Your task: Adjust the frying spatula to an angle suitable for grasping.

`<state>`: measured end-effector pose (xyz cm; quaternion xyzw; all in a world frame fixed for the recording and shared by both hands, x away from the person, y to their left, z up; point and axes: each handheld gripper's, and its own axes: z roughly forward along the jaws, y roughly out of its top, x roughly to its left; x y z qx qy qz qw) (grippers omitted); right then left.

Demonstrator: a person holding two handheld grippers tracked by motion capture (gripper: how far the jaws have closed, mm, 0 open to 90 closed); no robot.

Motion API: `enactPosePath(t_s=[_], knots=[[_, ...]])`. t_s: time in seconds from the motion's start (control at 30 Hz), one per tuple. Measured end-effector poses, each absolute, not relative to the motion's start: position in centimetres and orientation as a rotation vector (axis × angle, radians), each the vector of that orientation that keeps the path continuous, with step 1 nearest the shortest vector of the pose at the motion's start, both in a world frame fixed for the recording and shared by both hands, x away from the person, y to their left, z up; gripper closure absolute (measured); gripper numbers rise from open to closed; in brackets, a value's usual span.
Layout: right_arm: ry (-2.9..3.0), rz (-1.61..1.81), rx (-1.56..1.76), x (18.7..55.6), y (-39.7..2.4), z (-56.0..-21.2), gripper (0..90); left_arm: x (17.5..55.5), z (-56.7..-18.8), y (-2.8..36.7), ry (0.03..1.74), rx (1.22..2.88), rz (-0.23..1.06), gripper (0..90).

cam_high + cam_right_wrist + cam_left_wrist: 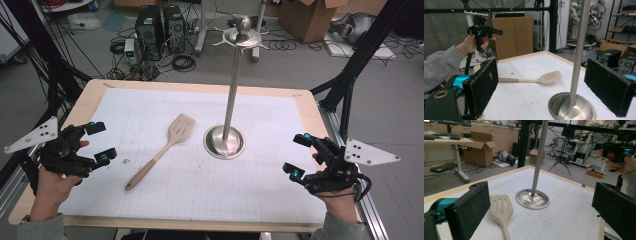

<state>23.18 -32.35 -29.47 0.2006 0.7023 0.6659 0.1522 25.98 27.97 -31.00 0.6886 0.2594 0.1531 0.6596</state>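
Table (pixel 310 107), wood-rimmed, covered by a white gridded mat (pixel 200 190) reaching almost to every edge. On it, right of centre and nearer the far edge than the near one, a metal utensil stand (pixel 226 141): round dished base, tall upright pole, hook ring and ball knob at the top; no utensil hangs from it. Just left of the base, not touching it, a wooden slotted spatula (pixel 162 149) lies flat on the mat, blade toward the far edge and close to the base, handle running back toward the near-left corner. Left gripper (pixel 101 141) held above the left edge of the table, jaws wide apart and empty; in the left gripper view the spatula blade (pixel 500 207) sits between its pads (pixel 471 212) but farther off, untouched. Right gripper (pixel 299 155) held above the right edge, near the near-right corner, jaws likewise spread wide with nothing between them; its own view looks past the pole toward the spatula (pixel 541 78). Judgement: work reads as hanging the spatula on the stand, and nothing of it is done yet. Spatula not lifted, neither gripper near contact. Left to do: approach, grasp the handle, raise it, hook it on the ring.
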Motion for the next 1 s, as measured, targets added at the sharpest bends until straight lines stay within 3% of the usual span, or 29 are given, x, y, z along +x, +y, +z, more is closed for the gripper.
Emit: enactPosePath(t_s=[0.73, 0.87, 1.0], knots=[[1.990, 1.904, 0.599, 22.8, -33.1, -29.5, 11.2, 27.4, -32.7, 26.3, 0.663, 1.612, 0.297, 1.8], [1.998, 1.910, 0.605, 22.8, -33.0, -29.5, 11.3, 27.2, -32.9, 26.0, 0.635, 1.647, 0.297, 5.1], [2.002, 1.907, 0.595, 23.0, -33.0, -29.6, 11.4, 27.1, -33.3, 25.1, 0.604, 1.710, 0.293, 19.7]])
